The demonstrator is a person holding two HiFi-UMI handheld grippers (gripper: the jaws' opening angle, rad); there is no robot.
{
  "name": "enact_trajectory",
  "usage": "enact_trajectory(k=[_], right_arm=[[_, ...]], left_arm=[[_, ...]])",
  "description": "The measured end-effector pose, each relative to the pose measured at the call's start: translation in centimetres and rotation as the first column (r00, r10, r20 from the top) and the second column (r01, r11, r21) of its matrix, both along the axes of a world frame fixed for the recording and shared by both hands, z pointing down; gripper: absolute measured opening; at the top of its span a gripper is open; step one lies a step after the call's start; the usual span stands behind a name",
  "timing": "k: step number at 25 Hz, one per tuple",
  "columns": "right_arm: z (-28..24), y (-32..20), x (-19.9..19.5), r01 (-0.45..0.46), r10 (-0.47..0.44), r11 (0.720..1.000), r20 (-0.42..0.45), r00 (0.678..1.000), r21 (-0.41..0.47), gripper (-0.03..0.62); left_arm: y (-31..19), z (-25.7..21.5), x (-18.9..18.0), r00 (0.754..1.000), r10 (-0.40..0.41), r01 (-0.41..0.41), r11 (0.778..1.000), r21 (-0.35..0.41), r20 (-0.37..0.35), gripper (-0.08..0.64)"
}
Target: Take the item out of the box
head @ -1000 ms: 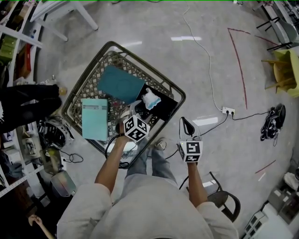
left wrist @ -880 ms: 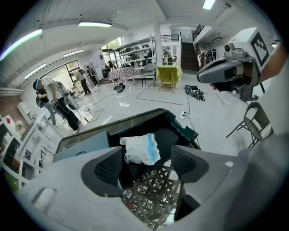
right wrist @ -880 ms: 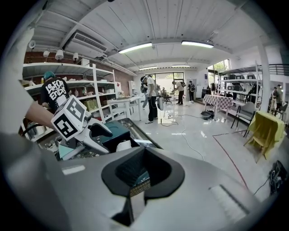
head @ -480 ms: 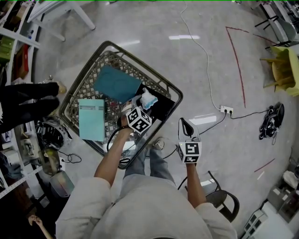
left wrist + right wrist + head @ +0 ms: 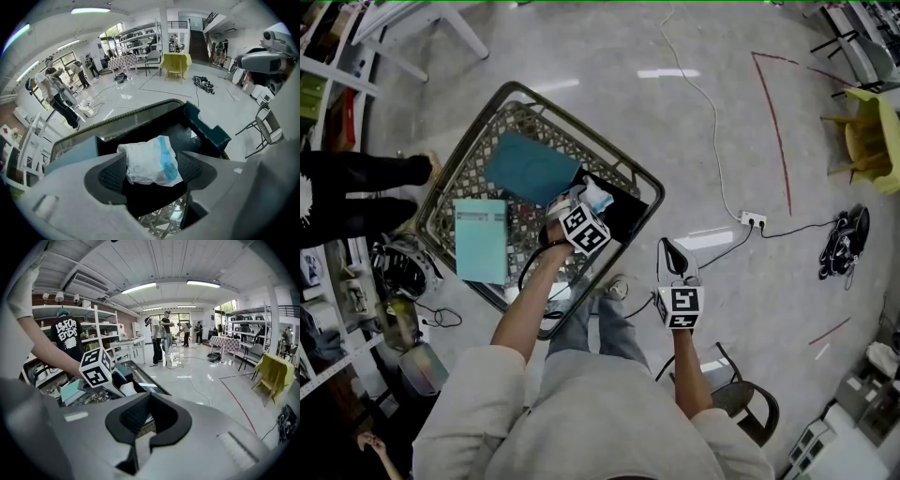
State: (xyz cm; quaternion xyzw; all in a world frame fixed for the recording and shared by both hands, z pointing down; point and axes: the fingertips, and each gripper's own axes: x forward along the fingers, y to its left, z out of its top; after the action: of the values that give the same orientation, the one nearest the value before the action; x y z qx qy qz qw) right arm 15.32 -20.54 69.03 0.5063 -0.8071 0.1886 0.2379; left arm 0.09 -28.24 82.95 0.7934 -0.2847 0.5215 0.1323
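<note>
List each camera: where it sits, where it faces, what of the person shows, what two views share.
Head view: on the person's head, facing steeply down at the basket; shows both arms, left claw and right claw.
Left gripper view: on the left claw, facing down at the bag in the box; its jaws have just been opening, the bag between them.
Right gripper view: on the right claw, facing across the room; jaws together, the left arm shows.
Shared: head and left gripper views show the bag.
</note>
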Motion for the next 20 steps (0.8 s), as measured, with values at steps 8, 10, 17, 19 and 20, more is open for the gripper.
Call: enact_trajectory(k=[8,10,17,19,20], right_arm=[[0.3,0.1,0.3,-0.001,0.001,1.000,0.001,1.000,-0.008,0.000],[0.3,0.2,0.4,0.000,0.000,1.000,0.002,1.000,-0.009,0.000],[0.5,0.2,0.7,-0.005,0.005,1.000,0.002,1.000,-0.012,0.000],[0.6,0.3,0.7,-0.005,0.005,1.000,0.004,1.000,-0.014,0.000],[0.7,0.3,0.7,-0.004,0.004,1.000,0.006,1.000,-0.015,0.000]], left_arm=[[-0.4,1.3,0.2,0.998,-0.012,0.013,1.000,-0.012,0.065,0.350],[-0.4,1.7,0.2,0.995,-0.008,0.009,1.000,-0.009,0.102,0.350],[-0.3,2.7,-0.1,0.986,-0.009,0.018,0.998,-0.055,0.169,0.348],[-0.3,2.8,-0.1,0.986,-0.006,0.018,0.998,-0.066,0.167,0.345],[-0.3,2.8,-0.1,0.986,-0.004,0.015,0.998,-0.067,0.165,0.341]])
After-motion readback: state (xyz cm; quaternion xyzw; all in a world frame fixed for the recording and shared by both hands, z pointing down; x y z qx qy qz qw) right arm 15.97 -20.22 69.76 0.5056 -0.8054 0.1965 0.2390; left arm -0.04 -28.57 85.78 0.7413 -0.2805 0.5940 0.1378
